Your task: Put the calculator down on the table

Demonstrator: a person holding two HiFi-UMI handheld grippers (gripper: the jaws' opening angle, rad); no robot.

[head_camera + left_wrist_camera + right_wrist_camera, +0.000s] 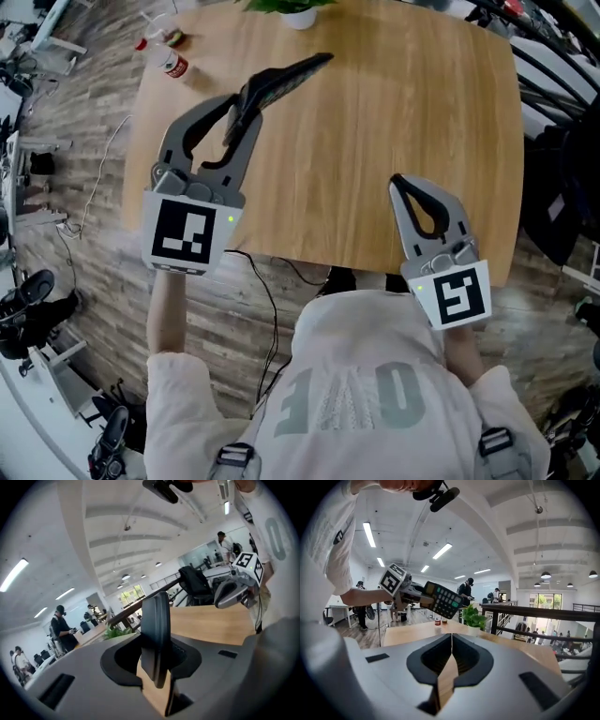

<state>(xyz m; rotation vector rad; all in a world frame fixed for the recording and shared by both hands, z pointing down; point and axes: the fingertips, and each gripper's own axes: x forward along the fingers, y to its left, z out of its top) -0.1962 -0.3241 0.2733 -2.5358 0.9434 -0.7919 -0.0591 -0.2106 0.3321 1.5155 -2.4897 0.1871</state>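
A dark calculator (pixel 281 80) hangs tilted above the wooden table (pixel 375 112), and my left gripper (pixel 246 101) is shut on its near end. In the left gripper view the calculator (pixel 157 630) stands edge-on, clamped between the jaws of the left gripper (pixel 157 667). From the right gripper view its keypad (pixel 443 599) faces the camera, held up in the air over the table's left part. My right gripper (pixel 398 180) hovers near the table's front edge, shut with nothing in it; the right gripper (pixel 451 637) shows its jaws meeting in a thin line.
A potted plant (pixel 298 11) in a white pot stands at the table's far edge. A small bottle (pixel 173 64) sits at the far left corner. Cables trail over the floor (pixel 94 187) on the left. Dark chairs and bags (pixel 562 187) crowd the right side.
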